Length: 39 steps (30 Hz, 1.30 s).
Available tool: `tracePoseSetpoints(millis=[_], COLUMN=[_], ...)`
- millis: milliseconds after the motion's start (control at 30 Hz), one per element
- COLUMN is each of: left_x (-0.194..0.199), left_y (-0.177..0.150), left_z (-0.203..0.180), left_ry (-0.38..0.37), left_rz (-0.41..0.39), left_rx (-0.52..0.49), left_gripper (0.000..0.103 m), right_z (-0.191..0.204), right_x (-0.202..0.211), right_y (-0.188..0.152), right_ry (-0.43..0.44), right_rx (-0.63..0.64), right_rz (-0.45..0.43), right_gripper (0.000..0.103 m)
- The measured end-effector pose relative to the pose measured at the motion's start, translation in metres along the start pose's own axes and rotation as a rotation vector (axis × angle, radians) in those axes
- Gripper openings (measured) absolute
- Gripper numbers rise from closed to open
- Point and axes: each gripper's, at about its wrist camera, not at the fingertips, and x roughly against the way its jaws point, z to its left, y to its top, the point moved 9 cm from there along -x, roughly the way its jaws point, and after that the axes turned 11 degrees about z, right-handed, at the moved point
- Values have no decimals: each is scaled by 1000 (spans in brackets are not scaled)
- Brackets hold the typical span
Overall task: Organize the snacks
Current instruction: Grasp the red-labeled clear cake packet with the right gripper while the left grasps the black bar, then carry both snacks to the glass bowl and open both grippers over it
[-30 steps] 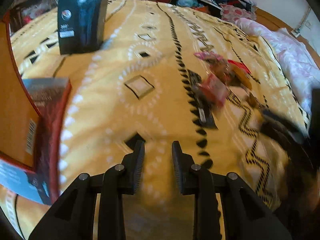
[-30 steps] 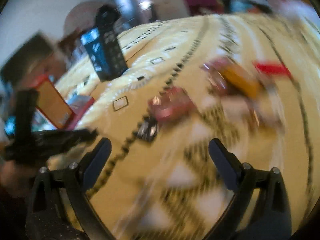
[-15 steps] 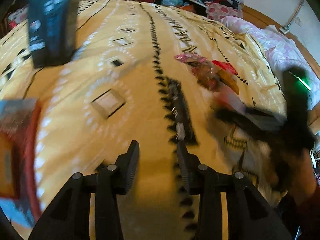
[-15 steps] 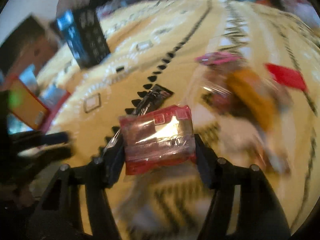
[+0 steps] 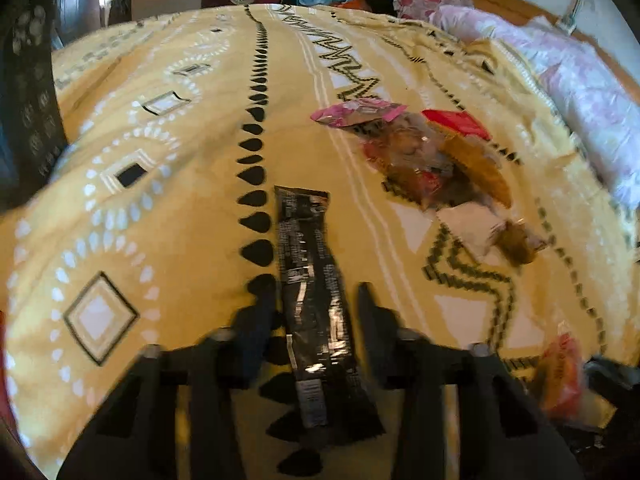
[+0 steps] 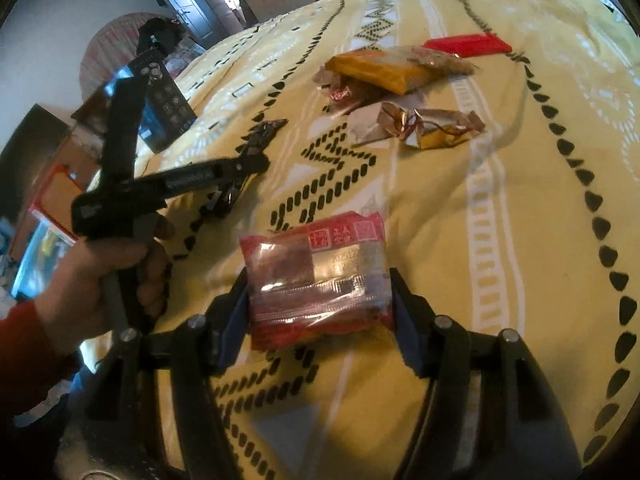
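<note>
- A red snack packet (image 6: 316,280) was held between the fingers of the right gripper (image 6: 318,300), just above the yellow bedspread (image 6: 500,208).
- A long black snack bar (image 5: 310,300) lay between the part-open jaws of the left gripper (image 5: 310,308), not yet pinched.
- Farther off, a snack pile (image 5: 432,160) was seen.
- The slick bar could be pushed away, or cloth caught, if the jaws were closed too low.

Warm daylight falls evenly on the yellow bedspread (image 5: 168,240), brighter toward the far end of the bed. The left wrist view is smeared by motion: the left gripper (image 5: 316,312) and the snack pile (image 5: 432,160) look soft. The right wrist view is sharper, with white glare on the clear wrapper of the red snack pack (image 6: 316,280). Both fisheye views bend strongly and go black at the corners.
</note>
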Motion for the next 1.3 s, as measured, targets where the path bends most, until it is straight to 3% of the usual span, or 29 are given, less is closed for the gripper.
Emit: tracePoseSetpoints(millis=[200,600,800,1067,1300], left_x=[16,130,189,276,353], left_y=[-8,-31,-36,-34,-37], left_z=[-1,-30,-30,3,74], left_ry=[-18,-66,-39,11,75], left_rz=[-16,-160,-239,-366,-466], left_rx=[-12,-36,-58,-21,83], left_gripper=[21,21,21,21,21], right_z=[1,21,45,99,164], right_x=[1,46,80,121,145], right_y=[2,8,21,53,94], right_ry=[-13,-69,-92,-93,-49], right_rx=[6,58,103,201,299], right_rz=[-24,-111,-174,-255,-305], right_gripper=[64,63,63,63,63])
